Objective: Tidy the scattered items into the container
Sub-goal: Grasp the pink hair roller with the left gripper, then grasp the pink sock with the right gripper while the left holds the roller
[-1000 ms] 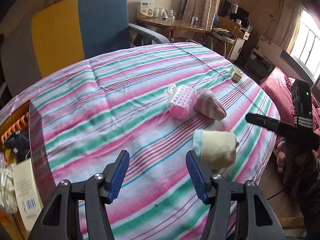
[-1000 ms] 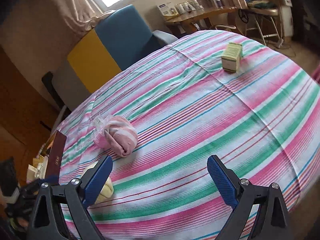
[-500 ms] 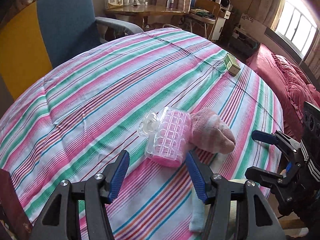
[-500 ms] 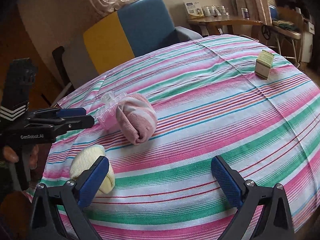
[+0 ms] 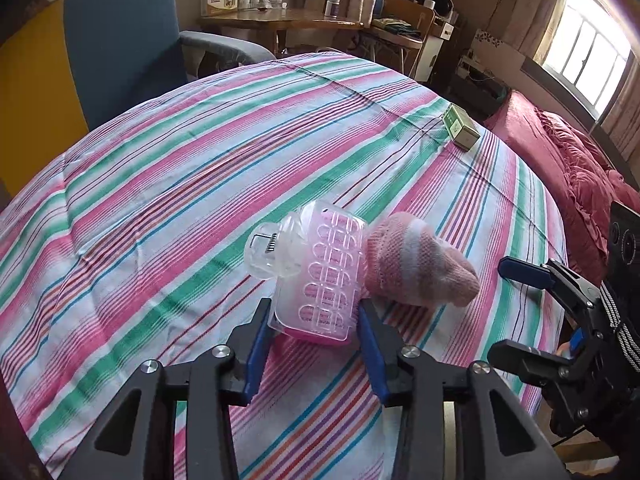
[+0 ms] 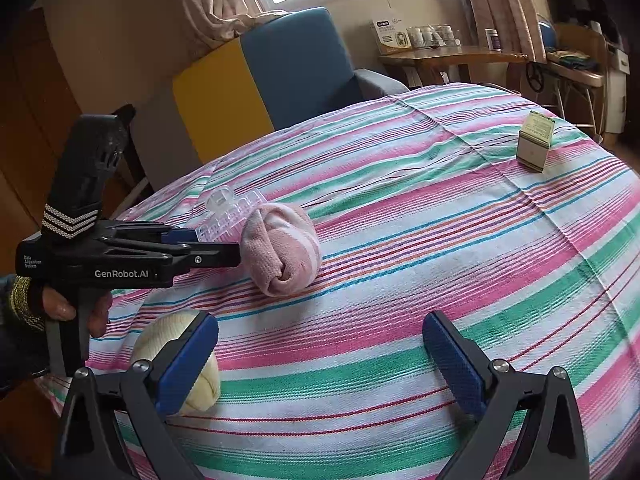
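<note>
A clear pink plastic box (image 5: 324,280) lies on the striped bedspread (image 5: 200,168), with a clear claw clip (image 5: 268,248) against its far left end. My left gripper (image 5: 314,316) is shut on the near end of this box, one blue pad on each side. A rolled pink sock (image 5: 416,272) touches the box's right side. In the right wrist view the left gripper (image 6: 216,246) reaches in from the left onto the box (image 6: 228,216), beside the pink sock (image 6: 284,248). My right gripper (image 6: 320,332) hangs open over the spread. A rolled cream sock (image 6: 202,384) lies by its left finger. No container shows.
A small green-and-cream carton (image 5: 460,126) stands near the bed's far right edge. Behind the bed are a blue-and-yellow armchair (image 5: 120,40) and a wooden table (image 5: 280,20) with jars. Red bedding (image 5: 580,184) lies to the right. A person's hand (image 6: 60,308) holds the left gripper's handle.
My left gripper came forward and down from beside the cream sock to the pink box and closed on it. The right gripper lowered slightly and stayed open.
</note>
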